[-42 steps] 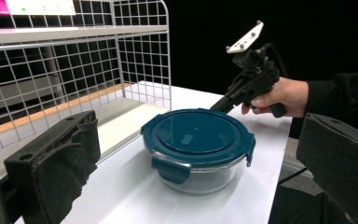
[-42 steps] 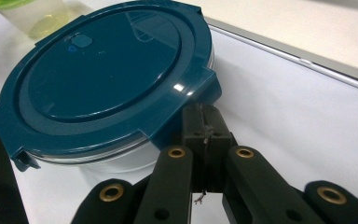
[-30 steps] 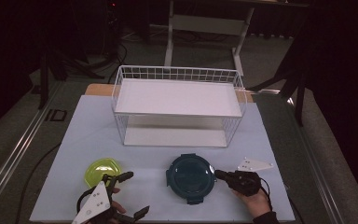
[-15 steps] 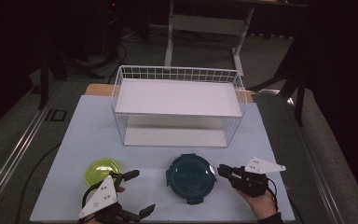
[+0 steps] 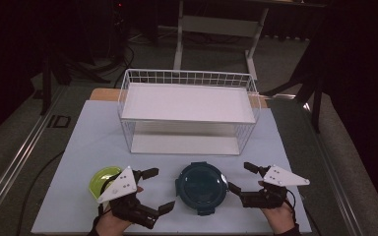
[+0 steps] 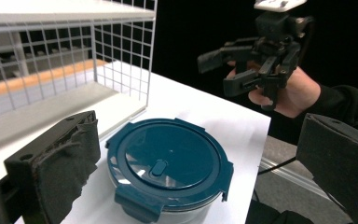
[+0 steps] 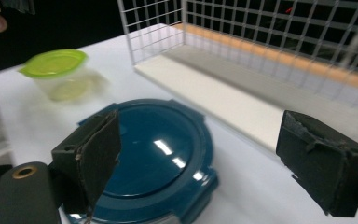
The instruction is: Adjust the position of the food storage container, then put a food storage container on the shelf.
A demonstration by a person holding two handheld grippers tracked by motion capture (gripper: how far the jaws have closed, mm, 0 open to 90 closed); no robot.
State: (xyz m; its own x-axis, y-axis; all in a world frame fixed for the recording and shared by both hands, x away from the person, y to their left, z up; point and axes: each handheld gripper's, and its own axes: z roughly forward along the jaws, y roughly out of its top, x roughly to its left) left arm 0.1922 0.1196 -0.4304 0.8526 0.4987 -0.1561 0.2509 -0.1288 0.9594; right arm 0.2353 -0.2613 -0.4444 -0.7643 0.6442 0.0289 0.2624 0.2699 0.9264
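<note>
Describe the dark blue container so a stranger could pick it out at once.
Start at the white wire rack standing at the far side of the white table. In front of its middle, near the table's front edge, sits the dark blue container. It is round, with a teal-blue clip-on lid, and bigger and darker than the lime-green-lidded tub to its left.

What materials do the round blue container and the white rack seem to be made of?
Blue container: probably plastic; the glossy lid shows highlights and has moulded clip tabs, and the base below looks clear. White rack: likely coated metal wire, a thin white grid, with flat matte white shelves.
</note>
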